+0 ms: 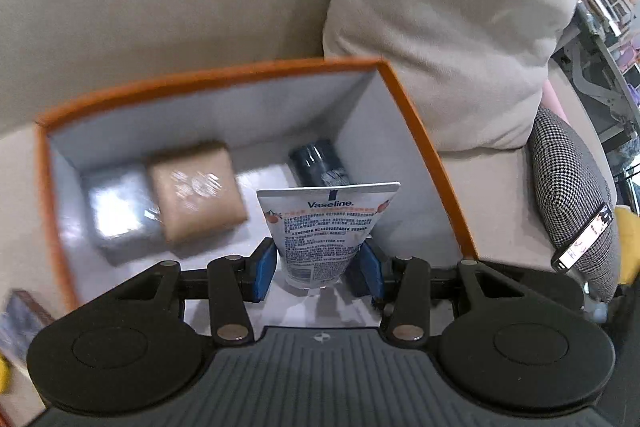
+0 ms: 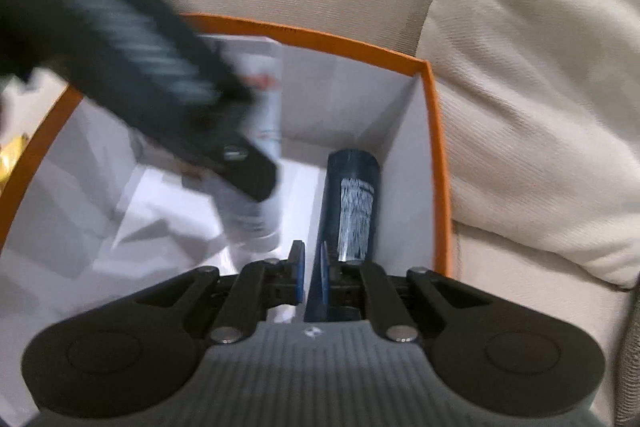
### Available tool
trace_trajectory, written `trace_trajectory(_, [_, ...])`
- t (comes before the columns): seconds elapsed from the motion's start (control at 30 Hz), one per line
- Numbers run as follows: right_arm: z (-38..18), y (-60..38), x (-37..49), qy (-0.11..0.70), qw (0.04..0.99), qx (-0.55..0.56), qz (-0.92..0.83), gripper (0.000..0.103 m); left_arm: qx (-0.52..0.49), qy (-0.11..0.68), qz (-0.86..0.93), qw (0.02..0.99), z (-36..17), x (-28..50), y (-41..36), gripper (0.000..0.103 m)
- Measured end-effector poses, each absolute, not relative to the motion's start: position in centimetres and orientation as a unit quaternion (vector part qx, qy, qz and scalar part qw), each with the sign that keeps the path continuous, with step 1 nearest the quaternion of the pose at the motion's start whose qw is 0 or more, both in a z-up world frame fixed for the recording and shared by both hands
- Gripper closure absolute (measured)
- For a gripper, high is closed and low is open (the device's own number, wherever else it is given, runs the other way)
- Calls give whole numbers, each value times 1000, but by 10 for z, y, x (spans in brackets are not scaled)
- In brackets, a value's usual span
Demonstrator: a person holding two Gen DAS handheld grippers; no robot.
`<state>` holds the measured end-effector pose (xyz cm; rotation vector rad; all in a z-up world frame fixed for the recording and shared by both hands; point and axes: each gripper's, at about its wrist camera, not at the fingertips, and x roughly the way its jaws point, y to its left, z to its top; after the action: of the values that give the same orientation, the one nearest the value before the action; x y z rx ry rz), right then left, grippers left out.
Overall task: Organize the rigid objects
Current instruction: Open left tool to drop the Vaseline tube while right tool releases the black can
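A: Beige sofa cushions (image 1: 440, 7) lie behind the orange box (image 1: 420, 131). Where is the Vaseline tube (image 1: 324, 227)?

B: Over the box, clamped in the left gripper (image 1: 320, 271). The right gripper (image 2: 310, 277) is closed and empty, beside the dark bottle (image 2: 352, 199).

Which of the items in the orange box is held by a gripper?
The Vaseline tube, clamped in the left gripper. The tan packet, silver packet and dark bottle lie loose.

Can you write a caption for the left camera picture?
Left gripper holds a Vaseline tube over the orange box.
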<state>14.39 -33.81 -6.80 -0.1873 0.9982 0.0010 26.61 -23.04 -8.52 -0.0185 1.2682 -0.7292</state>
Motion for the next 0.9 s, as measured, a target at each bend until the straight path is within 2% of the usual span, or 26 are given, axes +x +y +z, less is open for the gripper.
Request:
trace_trajectory(0.3, [-73,-343,146,480,874,-79,-10,97,1,601,-297,742,-104,279,-252,48])
trace_trajectory(0.37, [-71,-342,145,480,873,-81,-11,97,-3,594,-292,750,-103,280,-250,38])
trace_trajectory(0.43, [-70,-340,146,481,873,-82,-12,96,-4,590,-292,753,-102,280,-249,34])
trace_trajectory(0.53, [-72,-342,146,480,874,-76,-14,96,-6,588,-292,754,-101,281,-246,35])
trace_trajectory(0.67, [-71,-341,142,480,874,-77,-18,96,-13,580,-299,758,-92,273,-238,46])
trace_trajectory(0.77, [-73,-338,145,477,875,-80,-23,93,-21,570,-301,765,-85,270,-227,50])
trace_trajectory(0.83, [-72,-336,150,470,879,-79,-25,82,-27,558,-296,775,-78,265,-216,50])
trace_trajectory(0.9, [-72,-334,157,466,881,-75,-25,75,-25,548,-288,785,-72,260,-205,49])
